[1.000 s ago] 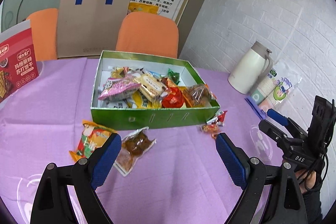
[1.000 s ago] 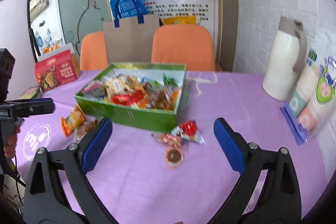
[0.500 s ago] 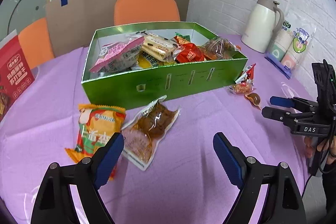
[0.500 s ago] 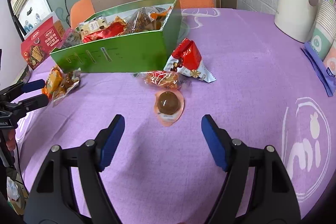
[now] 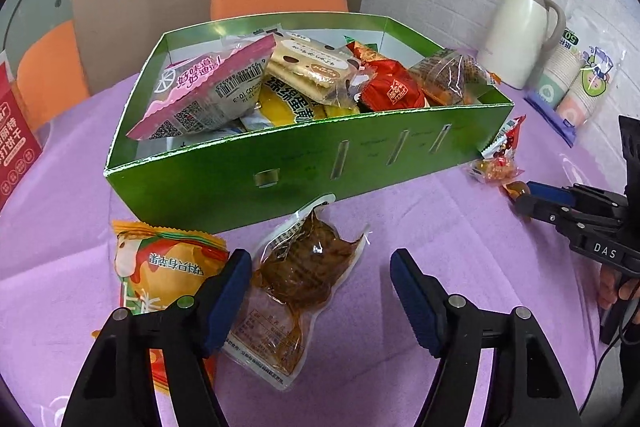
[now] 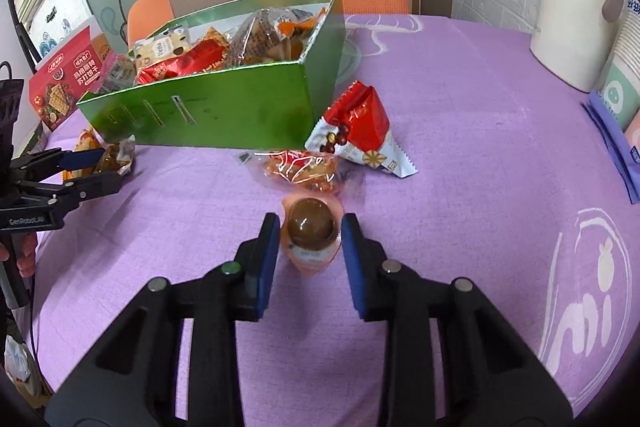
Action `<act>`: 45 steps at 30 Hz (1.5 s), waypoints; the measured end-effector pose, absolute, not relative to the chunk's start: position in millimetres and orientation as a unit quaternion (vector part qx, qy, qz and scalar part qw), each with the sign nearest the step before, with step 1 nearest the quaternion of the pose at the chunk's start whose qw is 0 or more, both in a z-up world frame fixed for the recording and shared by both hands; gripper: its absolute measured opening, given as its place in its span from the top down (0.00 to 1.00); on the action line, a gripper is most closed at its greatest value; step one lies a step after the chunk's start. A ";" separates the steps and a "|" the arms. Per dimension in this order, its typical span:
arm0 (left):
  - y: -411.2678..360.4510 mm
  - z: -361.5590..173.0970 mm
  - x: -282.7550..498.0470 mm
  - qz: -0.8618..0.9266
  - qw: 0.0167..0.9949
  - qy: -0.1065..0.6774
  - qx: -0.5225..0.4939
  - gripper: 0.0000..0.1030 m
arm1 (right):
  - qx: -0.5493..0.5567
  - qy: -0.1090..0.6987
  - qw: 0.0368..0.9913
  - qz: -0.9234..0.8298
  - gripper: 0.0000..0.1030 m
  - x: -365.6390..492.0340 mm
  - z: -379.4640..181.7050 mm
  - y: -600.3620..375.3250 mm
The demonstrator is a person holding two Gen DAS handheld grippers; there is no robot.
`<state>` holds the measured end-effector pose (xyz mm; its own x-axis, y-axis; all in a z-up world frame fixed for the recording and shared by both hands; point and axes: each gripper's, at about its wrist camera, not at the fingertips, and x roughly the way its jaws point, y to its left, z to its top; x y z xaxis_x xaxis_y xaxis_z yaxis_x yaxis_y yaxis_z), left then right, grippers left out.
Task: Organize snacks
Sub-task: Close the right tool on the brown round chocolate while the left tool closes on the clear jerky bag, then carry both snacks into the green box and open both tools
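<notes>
A green box (image 5: 304, 147) full of wrapped snacks stands on the purple tablecloth. In front of it lie a clear pack of brown snack (image 5: 304, 267) and an orange pack (image 5: 160, 267). My left gripper (image 5: 320, 287) is open and low over the brown pack, which lies between its fingers. My right gripper (image 6: 310, 255) has its pads against both sides of a small brown jelly cup (image 6: 312, 227) that rests on the cloth. A clear red-orange candy pack (image 6: 304, 167) and a red triangular pack (image 6: 356, 123) lie just beyond the cup, by the corner of the green box (image 6: 224, 111).
A white kettle (image 5: 520, 31) and sleeves of paper cups (image 5: 568, 83) stand at the right by the brick wall. A red cracker box (image 6: 64, 79) sits at the far left. Orange chairs and a brown paper bag (image 5: 140, 11) are behind the table.
Both grippers have moved forward and down toward the table. The right gripper's fingers have closed in around the jelly cup. The left gripper now straddles the brown pack.
</notes>
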<state>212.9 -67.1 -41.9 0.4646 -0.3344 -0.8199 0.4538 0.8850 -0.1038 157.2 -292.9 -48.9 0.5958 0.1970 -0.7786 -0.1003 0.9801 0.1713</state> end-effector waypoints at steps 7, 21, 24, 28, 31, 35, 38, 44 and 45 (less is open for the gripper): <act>-63.3 -44.7 213.2 -0.221 0.855 0.465 0.067 0.54 | 0.062 0.442 0.889 0.100 0.69 143.5 -45.9 -285.7; -59.8 14.9 172.0 -0.292 0.855 0.428 -0.010 0.60 | 0.037 0.385 0.908 0.160 0.70 120.0 9.3 -244.8; -57.5 44.3 172.8 -0.304 0.862 0.404 -0.033 0.60 | 0.047 0.361 0.917 0.166 0.70 125.9 27.4 -242.4; -60.5 79.0 180.4 -0.305 0.876 0.370 -0.045 0.60 | 0.066 0.328 0.928 0.164 0.70 139.4 46.7 -239.8; -66.8 97.6 194.7 -0.302 0.882 0.360 -0.048 0.60 | 0.071 0.310 0.934 0.163 0.70 153.1 56.1 -236.7; -81.8 99.1 220.1 -0.296 0.879 0.372 -0.039 0.60 | 0.054 0.297 0.942 0.147 0.70 174.5 59.5 -229.7; -86.2 91.8 238.4 -0.289 0.877 0.382 -0.046 0.60 | 0.057 0.307 0.940 0.136 0.70 195.8 50.8 -231.3; -83.8 69.3 273.6 -0.280 0.872 0.396 -0.066 0.60 | 0.060 0.311 0.940 0.130 0.69 229.0 33.8 -234.9; -84.6 66.6 278.3 -0.279 0.872 0.397 -0.067 0.60 | 0.059 0.310 0.940 0.130 0.69 234.2 31.5 -234.2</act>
<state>278.3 -84.6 66.6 0.5291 -0.5397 -0.6548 0.4333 0.8353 -0.3383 234.2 -234.2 31.5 0.7735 0.2815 -0.5678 -0.2088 0.9591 0.1911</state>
